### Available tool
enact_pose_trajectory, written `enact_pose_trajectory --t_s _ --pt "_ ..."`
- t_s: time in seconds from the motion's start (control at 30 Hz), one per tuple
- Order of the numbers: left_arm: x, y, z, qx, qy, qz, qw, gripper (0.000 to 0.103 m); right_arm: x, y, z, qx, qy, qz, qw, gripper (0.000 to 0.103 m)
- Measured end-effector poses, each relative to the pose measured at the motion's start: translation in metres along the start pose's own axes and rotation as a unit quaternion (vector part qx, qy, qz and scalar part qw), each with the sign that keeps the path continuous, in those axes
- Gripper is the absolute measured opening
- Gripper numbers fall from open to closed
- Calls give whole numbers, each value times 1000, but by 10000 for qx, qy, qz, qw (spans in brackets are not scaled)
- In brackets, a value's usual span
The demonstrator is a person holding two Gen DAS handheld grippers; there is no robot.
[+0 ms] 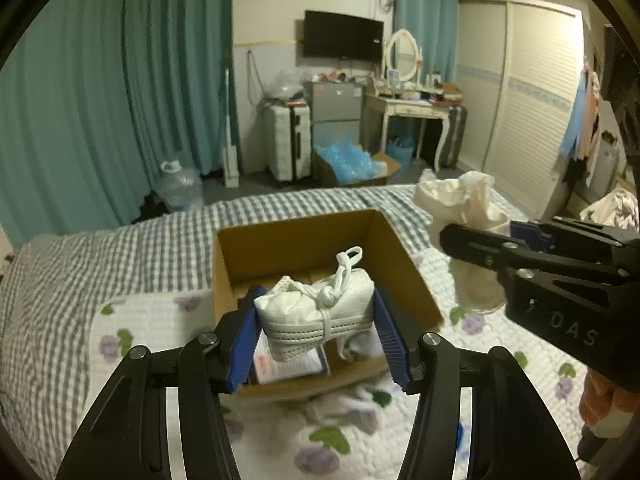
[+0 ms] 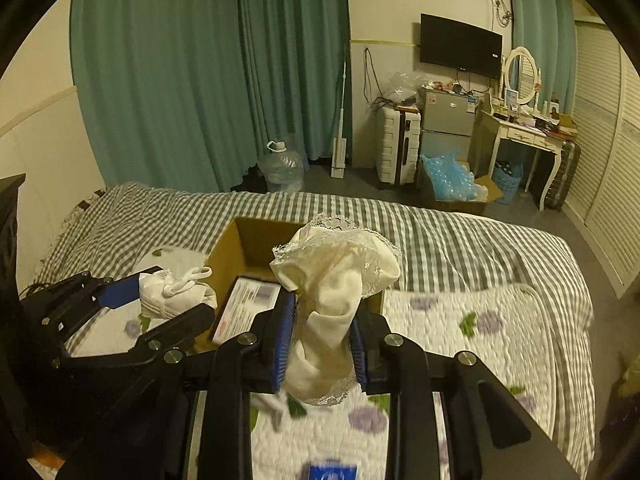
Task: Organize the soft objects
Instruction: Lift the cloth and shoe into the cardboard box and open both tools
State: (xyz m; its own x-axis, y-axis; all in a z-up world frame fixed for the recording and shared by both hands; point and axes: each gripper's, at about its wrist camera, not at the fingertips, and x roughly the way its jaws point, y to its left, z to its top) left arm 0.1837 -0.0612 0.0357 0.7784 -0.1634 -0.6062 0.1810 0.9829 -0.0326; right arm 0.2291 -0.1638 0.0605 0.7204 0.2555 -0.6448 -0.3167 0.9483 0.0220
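Left gripper (image 1: 318,326): jaws clamped a white mesh bundle (image 1: 320,316), knotted cord on top, above the cardboard box (image 1: 296,236).
Right gripper (image 2: 322,340): jaws pinched a cream lace-trimmed cloth (image 2: 336,280), crumpled, beside the box.
Box: open, on quilted floral bed cover (image 2: 460,344).
Obscured: box contents partly hidden; label unreadable.
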Motion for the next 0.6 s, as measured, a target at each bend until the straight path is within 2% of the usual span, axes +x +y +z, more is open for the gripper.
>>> enact_pose_trajectory --t_s 0.27,0.43,0.47,0.53,0.6 --pt "58 9 6 108 171 105 9997 55 71 -15 10 167 290 172 9993 25" --pt "80 15 2 134 212 136 9996 57 104 -19 7 247 421 86 9988 26" --pt "85 16 1 120 241 105 9996 60 108 -21 7 265 437 65 9987 27" --pt "90 17 0 78 315 49 9995 69 115 -23 6 283 473 11 9985 37" --pt "95 17 -1 62 368 66 9993 71 118 -24 5 275 506 -37 9983 44"
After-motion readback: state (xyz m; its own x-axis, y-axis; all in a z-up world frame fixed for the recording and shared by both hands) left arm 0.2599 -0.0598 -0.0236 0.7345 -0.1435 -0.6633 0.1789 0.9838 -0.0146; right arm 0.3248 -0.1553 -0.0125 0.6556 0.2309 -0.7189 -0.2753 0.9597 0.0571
